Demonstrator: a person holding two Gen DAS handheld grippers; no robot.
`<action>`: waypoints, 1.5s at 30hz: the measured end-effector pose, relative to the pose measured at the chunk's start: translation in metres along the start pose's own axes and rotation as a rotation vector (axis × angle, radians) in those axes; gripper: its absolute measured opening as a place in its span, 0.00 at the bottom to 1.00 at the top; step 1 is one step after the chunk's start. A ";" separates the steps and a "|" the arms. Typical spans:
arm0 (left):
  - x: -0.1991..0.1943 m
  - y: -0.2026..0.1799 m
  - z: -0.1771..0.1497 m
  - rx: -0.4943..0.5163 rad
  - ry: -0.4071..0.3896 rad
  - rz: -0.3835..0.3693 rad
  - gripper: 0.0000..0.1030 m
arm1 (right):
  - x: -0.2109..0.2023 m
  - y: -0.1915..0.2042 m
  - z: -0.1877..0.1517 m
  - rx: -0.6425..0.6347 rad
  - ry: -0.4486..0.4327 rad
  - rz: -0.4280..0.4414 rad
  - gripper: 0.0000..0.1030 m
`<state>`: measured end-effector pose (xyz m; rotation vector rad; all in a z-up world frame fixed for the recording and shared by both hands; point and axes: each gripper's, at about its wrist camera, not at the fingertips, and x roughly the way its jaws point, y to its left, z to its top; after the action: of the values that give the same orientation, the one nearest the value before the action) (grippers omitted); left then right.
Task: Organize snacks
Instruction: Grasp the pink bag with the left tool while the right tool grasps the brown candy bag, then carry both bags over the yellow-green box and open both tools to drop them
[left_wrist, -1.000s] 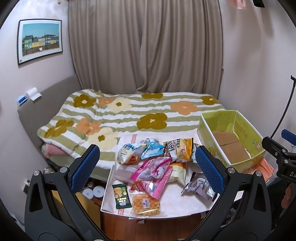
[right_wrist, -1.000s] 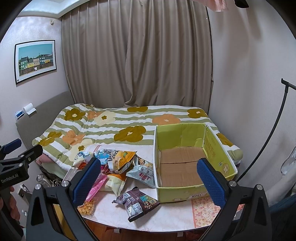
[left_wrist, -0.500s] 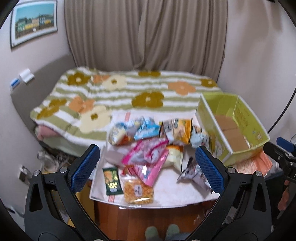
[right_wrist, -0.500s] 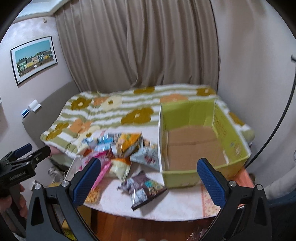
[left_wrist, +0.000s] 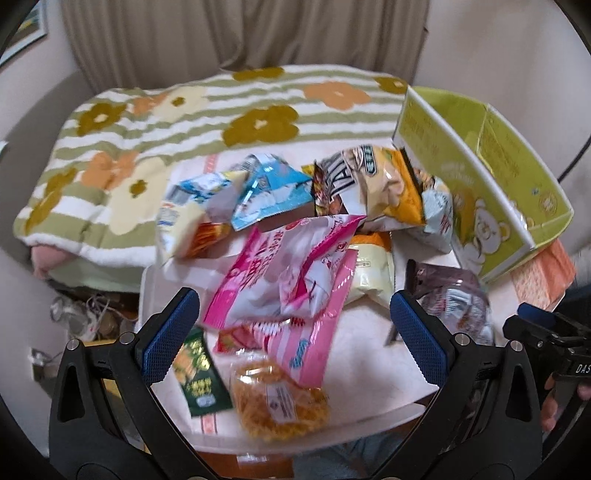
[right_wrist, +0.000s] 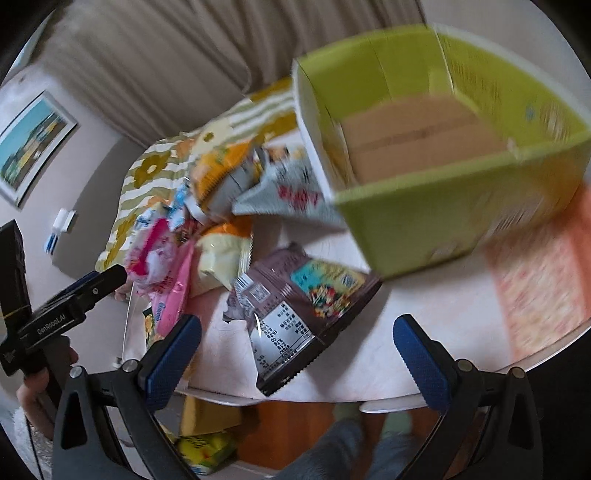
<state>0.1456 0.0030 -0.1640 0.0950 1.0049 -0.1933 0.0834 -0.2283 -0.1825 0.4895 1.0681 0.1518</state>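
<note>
Several snack bags lie in a heap on a white table (left_wrist: 369, 365). In the left wrist view my left gripper (left_wrist: 293, 332) is open and empty, just above a pink bag (left_wrist: 291, 266), a clear bag of yellow snacks (left_wrist: 280, 402) and a small green packet (left_wrist: 199, 376). In the right wrist view my right gripper (right_wrist: 297, 354) is open and empty over a dark purple bag (right_wrist: 299, 314). An empty lime-green cardboard box (right_wrist: 424, 147) stands at the right; it also shows in the left wrist view (left_wrist: 491, 162).
A bed with a flowered striped blanket (left_wrist: 177, 122) lies behind the table. An orange patterned mat (right_wrist: 535, 280) lies under the box. Yellow, blue and grey bags (left_wrist: 376, 188) fill the table's far side. Curtains hang at the back.
Both grippers have moved down and forward, close to the snack pile. The right one has tilted and swung toward the purple bag and box. Both stay open.
</note>
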 end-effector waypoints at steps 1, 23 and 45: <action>0.005 0.001 0.002 0.012 0.010 -0.008 0.99 | 0.004 0.000 -0.001 0.024 0.009 0.012 1.00; 0.066 0.011 0.010 0.162 0.098 -0.110 0.60 | 0.044 -0.021 -0.002 0.259 -0.046 0.045 1.00; 0.026 0.034 0.013 0.088 0.051 -0.144 0.51 | 0.015 0.007 -0.006 0.181 -0.086 0.104 0.69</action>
<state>0.1767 0.0312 -0.1794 0.1084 1.0546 -0.3688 0.0865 -0.2155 -0.1939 0.7090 0.9774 0.1253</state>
